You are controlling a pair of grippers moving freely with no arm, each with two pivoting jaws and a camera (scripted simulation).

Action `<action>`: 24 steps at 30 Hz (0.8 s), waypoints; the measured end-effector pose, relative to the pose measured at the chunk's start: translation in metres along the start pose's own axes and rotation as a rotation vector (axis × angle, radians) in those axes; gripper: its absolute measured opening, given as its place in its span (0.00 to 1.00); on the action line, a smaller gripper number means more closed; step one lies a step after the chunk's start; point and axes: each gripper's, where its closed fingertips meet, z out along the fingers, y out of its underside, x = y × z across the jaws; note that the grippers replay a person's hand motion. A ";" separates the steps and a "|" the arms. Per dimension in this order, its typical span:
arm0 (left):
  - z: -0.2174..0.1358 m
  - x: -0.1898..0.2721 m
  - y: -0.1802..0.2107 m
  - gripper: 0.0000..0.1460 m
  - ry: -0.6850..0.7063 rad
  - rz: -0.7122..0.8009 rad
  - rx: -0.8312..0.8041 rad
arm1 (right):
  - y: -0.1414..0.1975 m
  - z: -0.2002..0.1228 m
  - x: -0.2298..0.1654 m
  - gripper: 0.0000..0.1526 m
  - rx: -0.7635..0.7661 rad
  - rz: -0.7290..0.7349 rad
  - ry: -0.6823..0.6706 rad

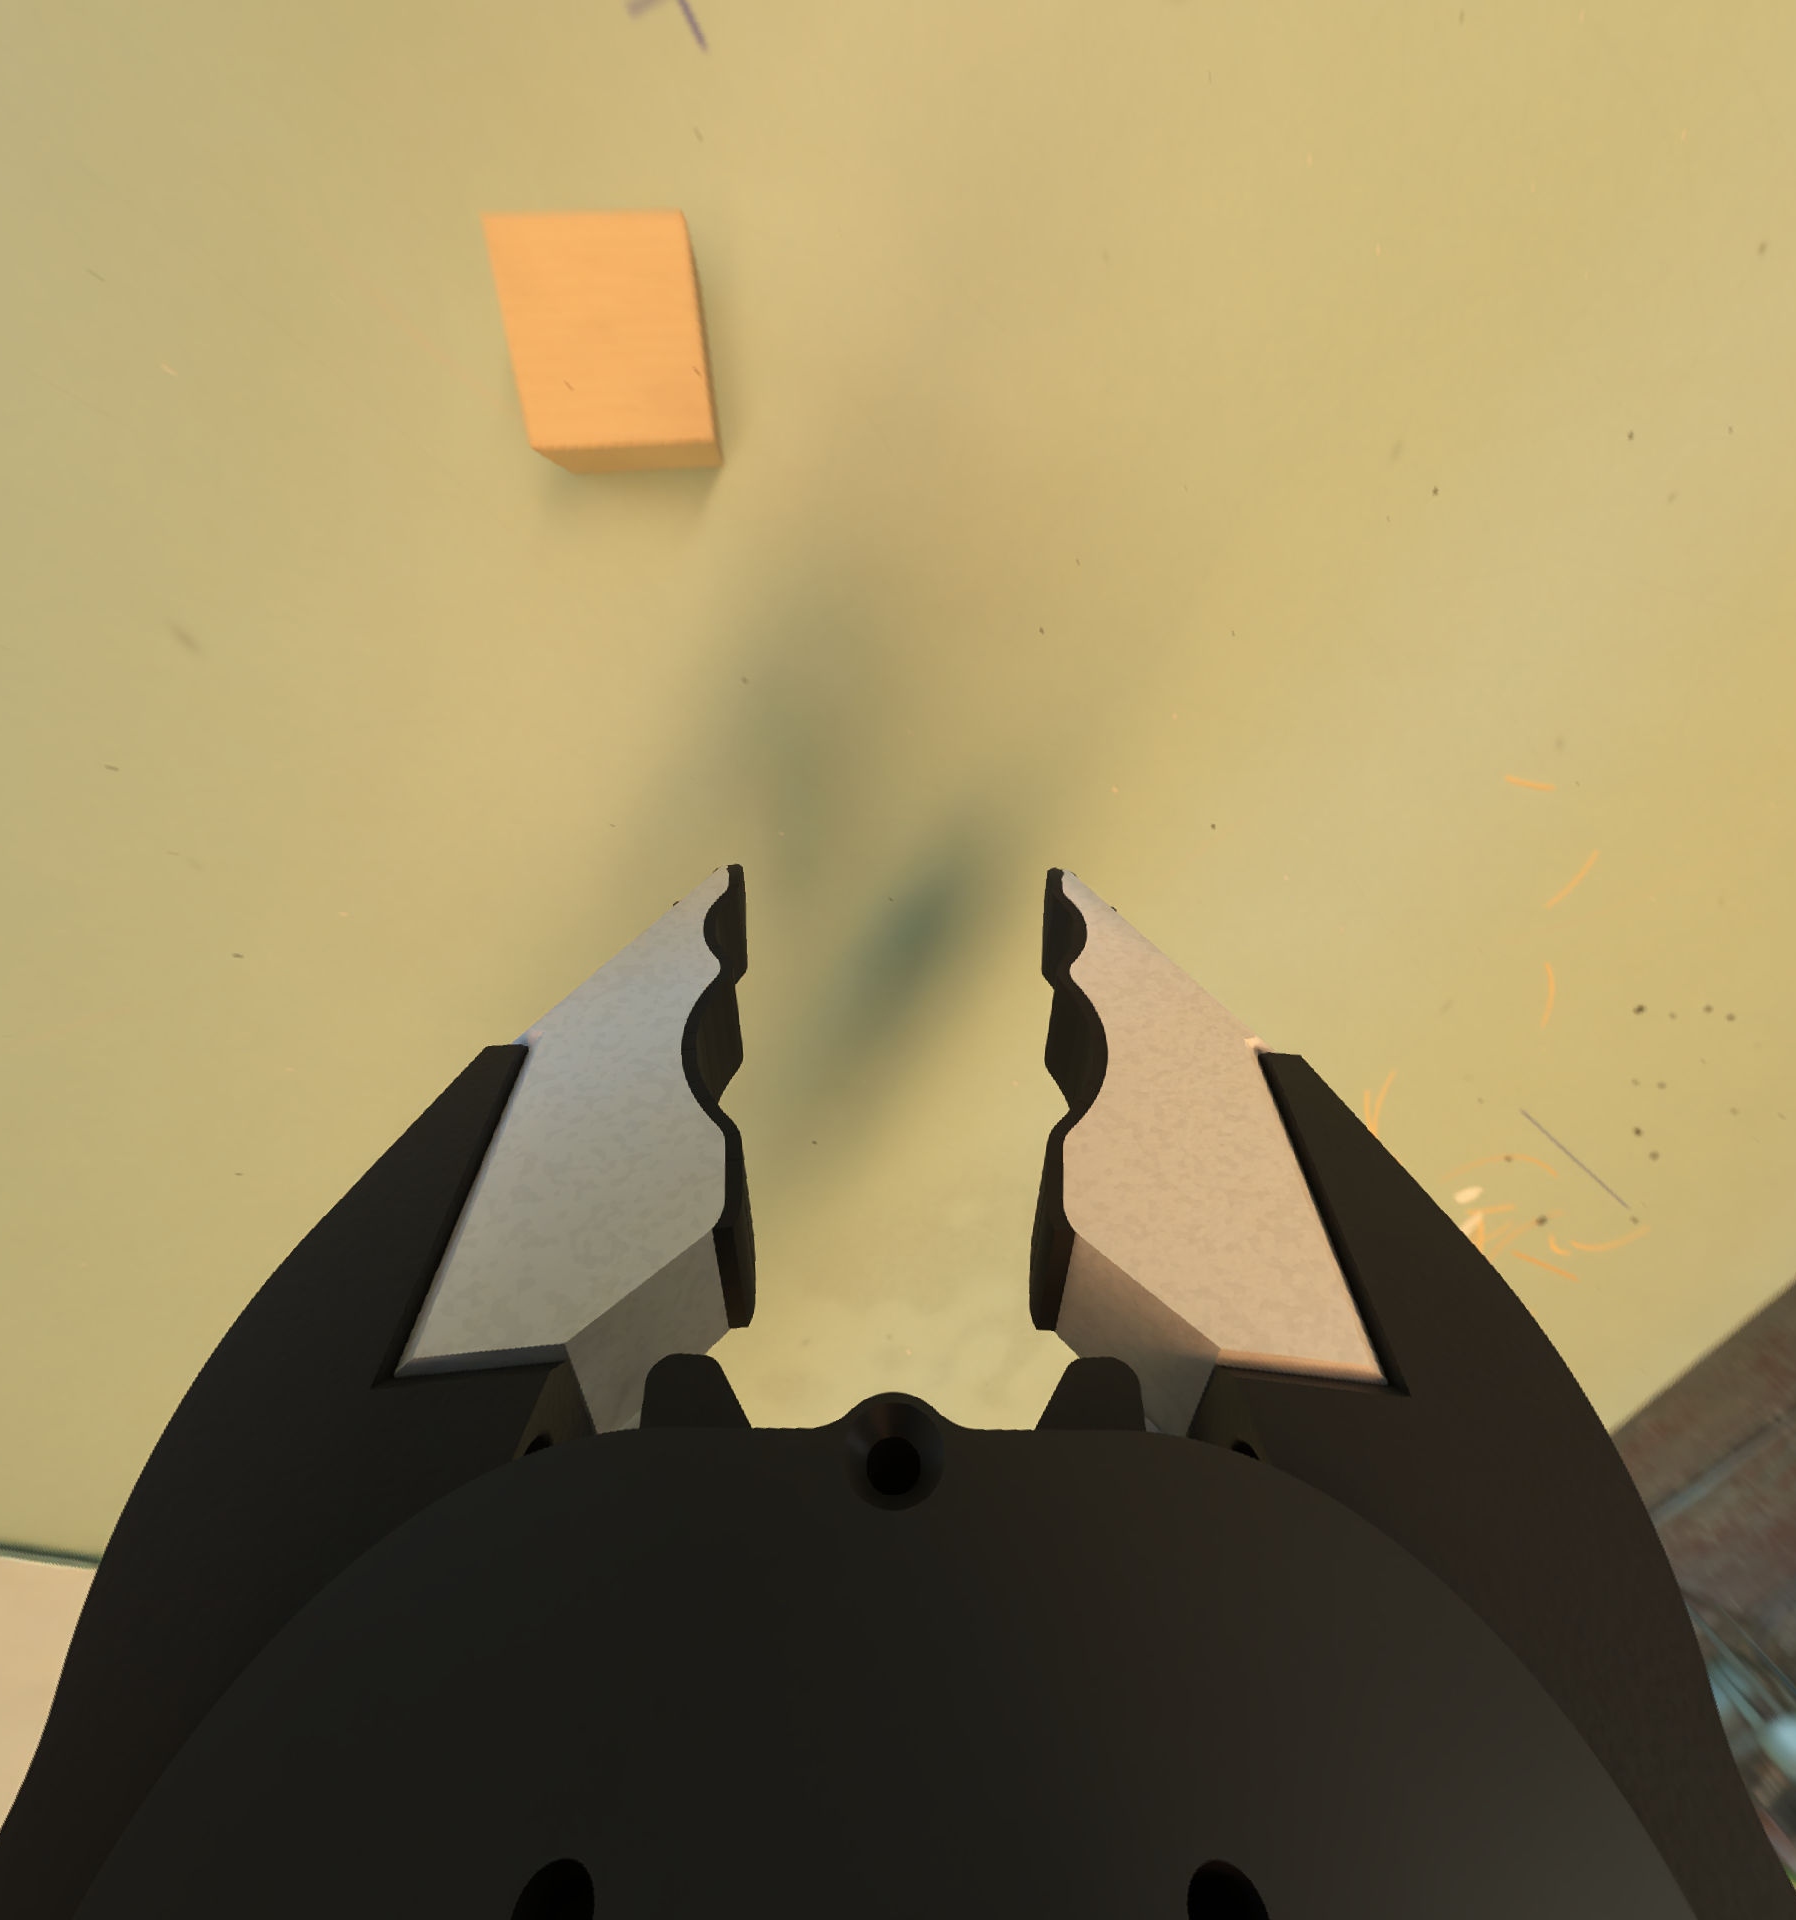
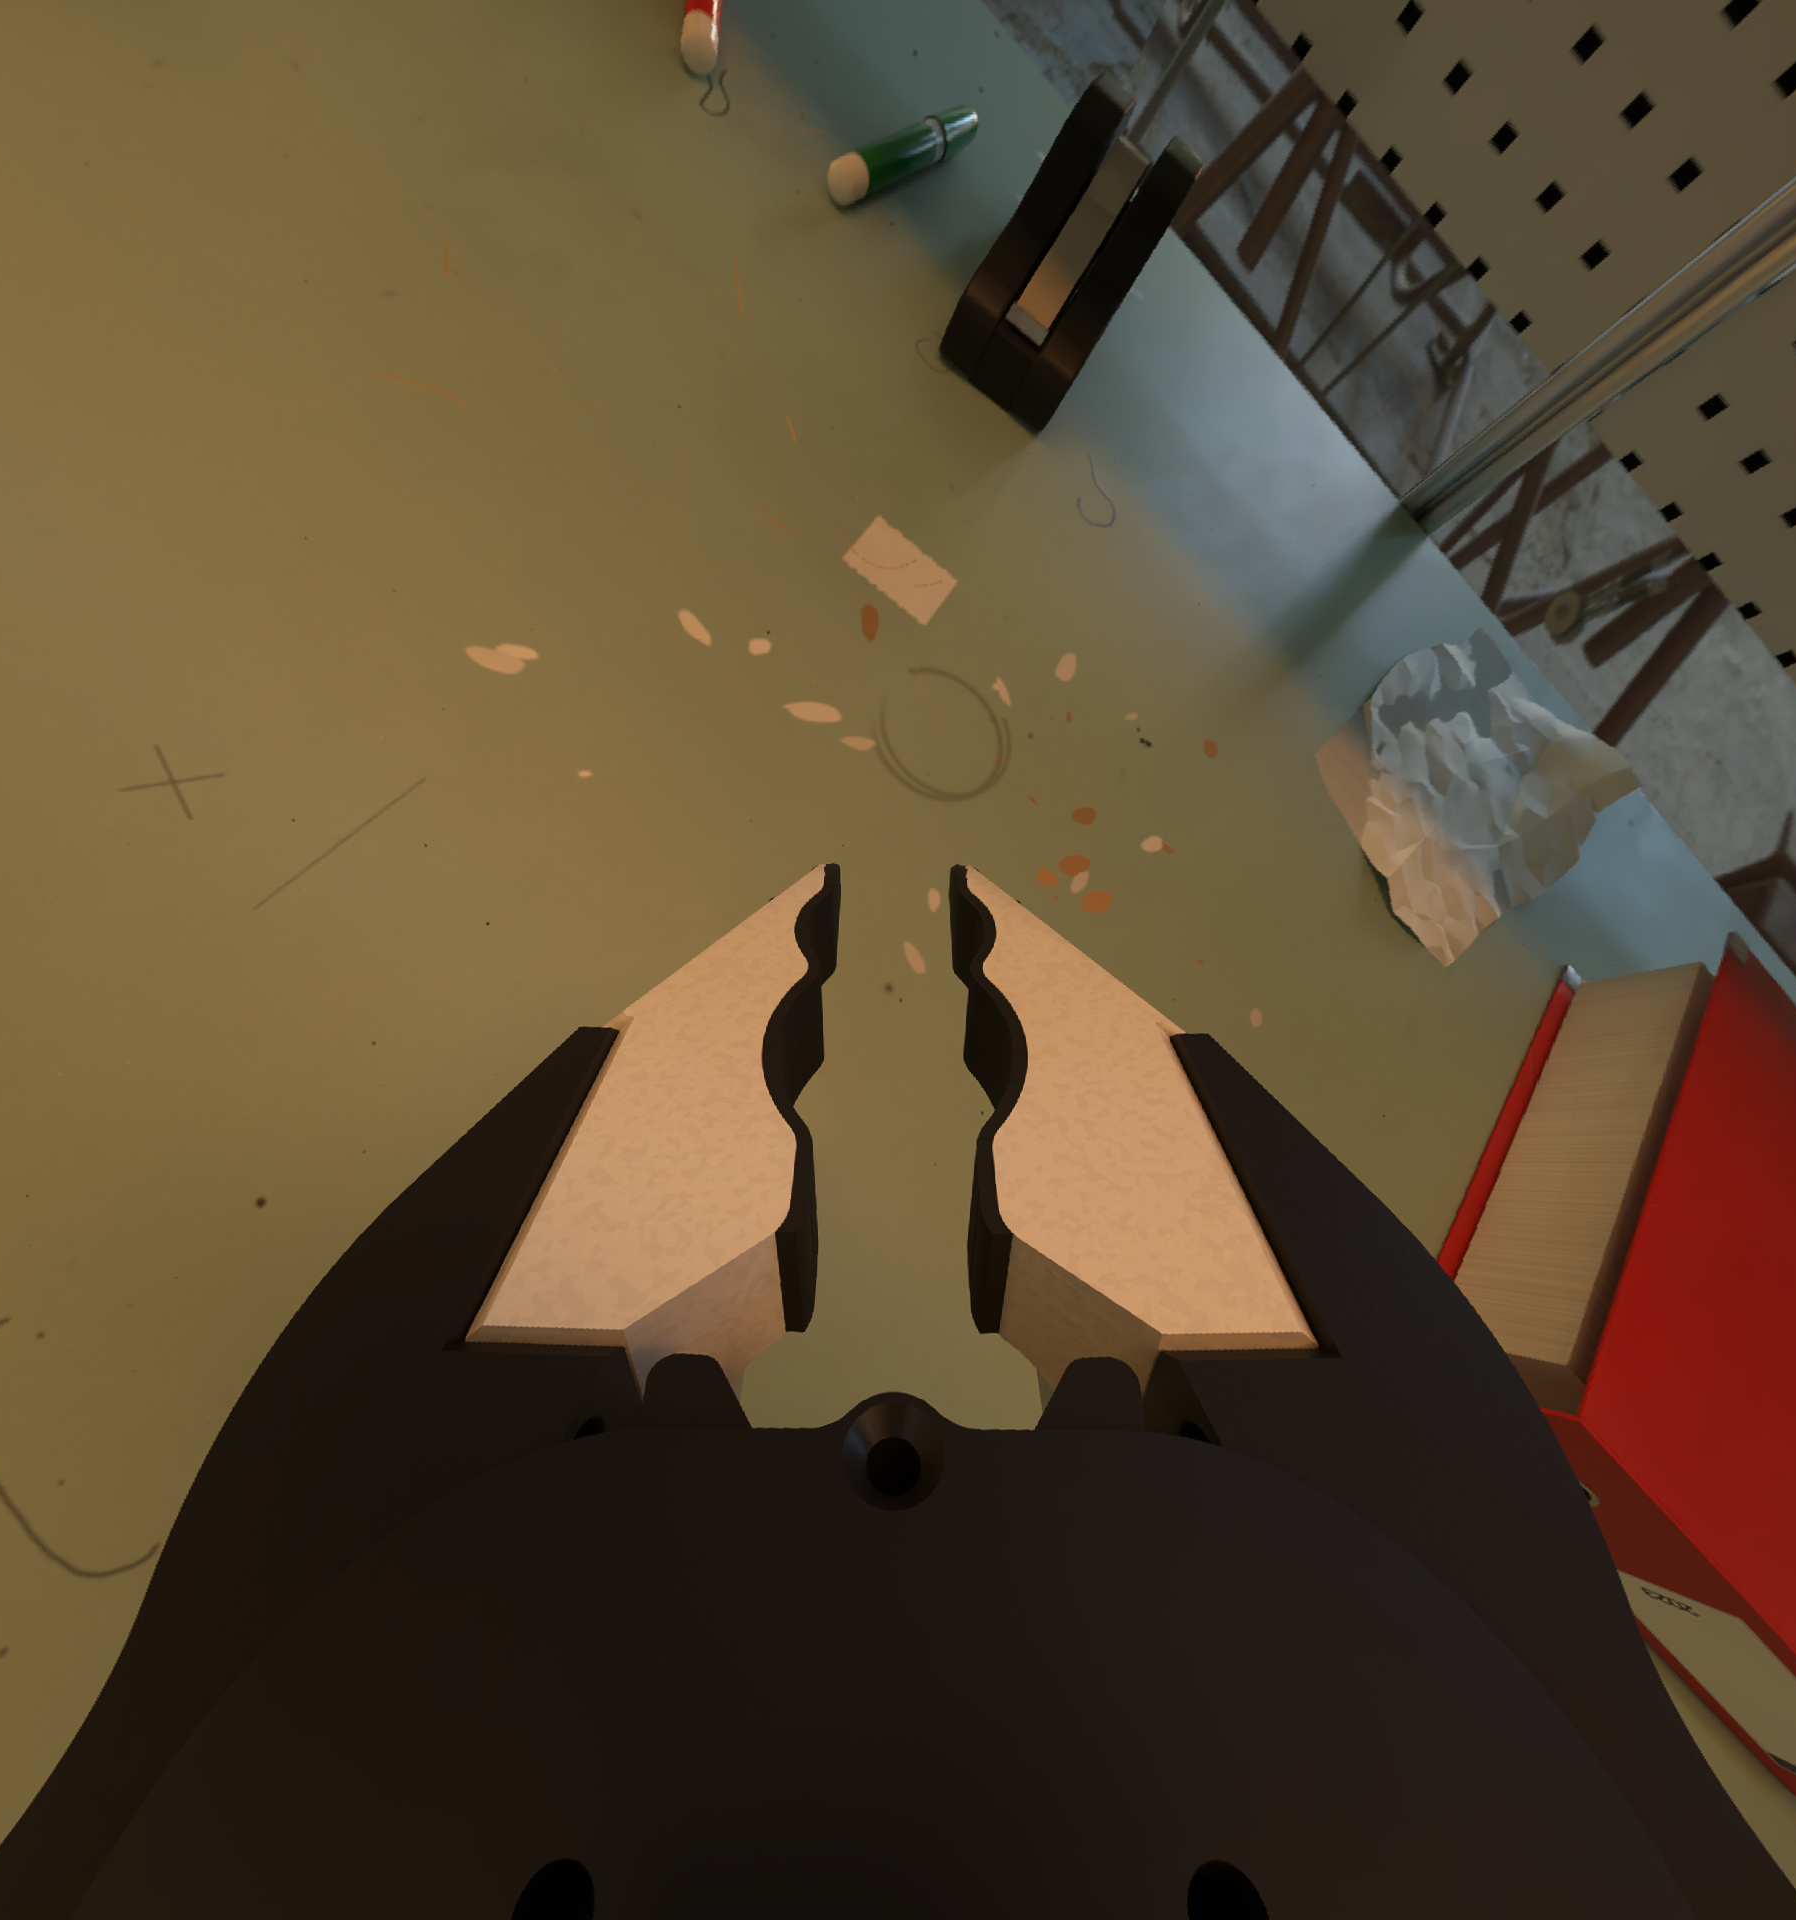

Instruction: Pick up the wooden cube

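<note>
The wooden cube (image 1: 603, 338), light orange with faint grain, sits on the pale green tabletop (image 1: 1289, 520) in the upper left of the left wrist view. My left gripper (image 1: 894, 883) is open and empty, hovering above the table, with the cube ahead and to the left of its fingertips, well apart. My right gripper (image 2: 896, 878) is open with a narrower gap and holds nothing. It hangs over a patch of the table speckled with small chips. The cube does not show in the right wrist view.
In the right wrist view a black tape dispenser (image 2: 1065, 255), a green marker (image 2: 899, 156), a red marker (image 2: 702, 31), a paper scrap (image 2: 899, 569), crumpled paper (image 2: 1465, 779) and a red book (image 2: 1704, 1247) lie near the table's right edge; a pegboard (image 2: 1652, 208) stands beyond.
</note>
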 end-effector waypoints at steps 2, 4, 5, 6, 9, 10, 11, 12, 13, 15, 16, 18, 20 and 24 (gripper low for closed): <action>0.004 0.002 0.007 0.40 0.016 -0.008 -0.055 | 0.002 0.003 -0.001 0.14 -0.013 -0.001 -0.013; 0.007 -0.002 0.015 0.40 -0.013 -0.021 -0.109 | 0.003 0.006 -0.003 0.14 -0.019 -0.002 -0.022; 0.008 -0.003 0.018 0.41 -0.019 -0.032 -0.123 | 0.003 0.007 -0.003 0.14 -0.021 -0.003 -0.026; 0.008 -0.004 0.020 0.41 -0.025 -0.046 -0.131 | 0.004 0.008 -0.004 0.14 -0.022 -0.003 -0.029; 0.007 -0.006 0.029 0.41 -0.054 -0.082 -0.181 | 0.005 0.010 -0.004 0.14 -0.024 -0.001 -0.035; 0.007 -0.007 0.032 0.42 -0.061 -0.094 -0.200 | 0.005 0.010 -0.004 0.14 -0.024 0.002 -0.036; 0.007 -0.006 0.034 0.42 -0.067 -0.105 -0.217 | 0.006 0.010 -0.003 0.14 -0.025 0.006 -0.038; 0.008 -0.005 0.037 0.42 -0.066 -0.118 -0.234 | 0.007 0.011 -0.003 0.14 -0.025 0.008 -0.040; 0.008 -0.005 0.039 0.42 -0.063 -0.130 -0.251 | 0.008 0.011 -0.003 0.15 -0.028 0.010 -0.042; 0.010 -0.004 0.042 0.43 -0.065 -0.143 -0.280 | 0.010 0.013 -0.004 0.15 -0.034 0.012 -0.046; 0.011 -0.004 0.043 0.43 -0.065 -0.144 -0.291 | 0.010 0.014 -0.004 0.15 -0.038 0.013 -0.052; 0.013 -0.004 0.040 0.42 -0.064 -0.133 -0.292 | 0.011 0.016 -0.005 0.15 -0.046 0.012 -0.061; 0.016 0.001 0.037 0.42 -0.037 -0.118 -0.285 | 0.012 0.017 -0.007 0.15 -0.056 0.006 -0.063; 0.019 0.006 0.034 0.43 -0.014 -0.093 -0.296 | 0.011 0.018 -0.008 0.15 -0.053 0.005 -0.071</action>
